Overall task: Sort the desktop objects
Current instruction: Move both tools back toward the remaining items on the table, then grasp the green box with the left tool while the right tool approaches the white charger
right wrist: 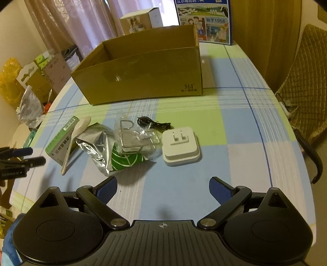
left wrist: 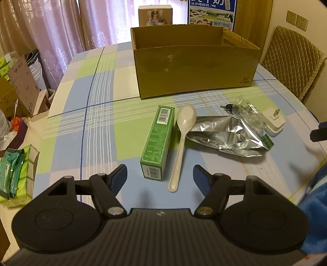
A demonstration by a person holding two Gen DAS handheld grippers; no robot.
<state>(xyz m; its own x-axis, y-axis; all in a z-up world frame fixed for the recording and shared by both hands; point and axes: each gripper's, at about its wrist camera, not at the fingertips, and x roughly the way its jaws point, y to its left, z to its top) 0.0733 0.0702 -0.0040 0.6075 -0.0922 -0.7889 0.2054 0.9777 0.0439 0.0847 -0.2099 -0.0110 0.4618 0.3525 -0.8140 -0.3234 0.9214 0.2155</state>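
Observation:
On the checked tablecloth lie a green carton (left wrist: 158, 141) (right wrist: 61, 141), a white plastic spoon (left wrist: 181, 143) (right wrist: 74, 139), a silver foil pouch (left wrist: 226, 137) (right wrist: 106, 151), a clear plastic packet (left wrist: 248, 112) (right wrist: 137, 137), a black cable (right wrist: 153, 123) and a white plug adapter (left wrist: 273, 121) (right wrist: 180, 146). An open cardboard box (left wrist: 194, 69) (right wrist: 143, 71) stands behind them. My left gripper (left wrist: 160, 176) is open and empty, just short of the carton and spoon. My right gripper (right wrist: 163, 188) is open and empty, in front of the adapter and pouch.
A milk poster box (left wrist: 211, 12) (right wrist: 204, 20) and a small white box (left wrist: 155, 15) stand behind the cardboard box. A wicker chair (left wrist: 292, 61) (right wrist: 306, 81) is at the right. Boxes and bags (left wrist: 18, 98) crowd the floor left of the table.

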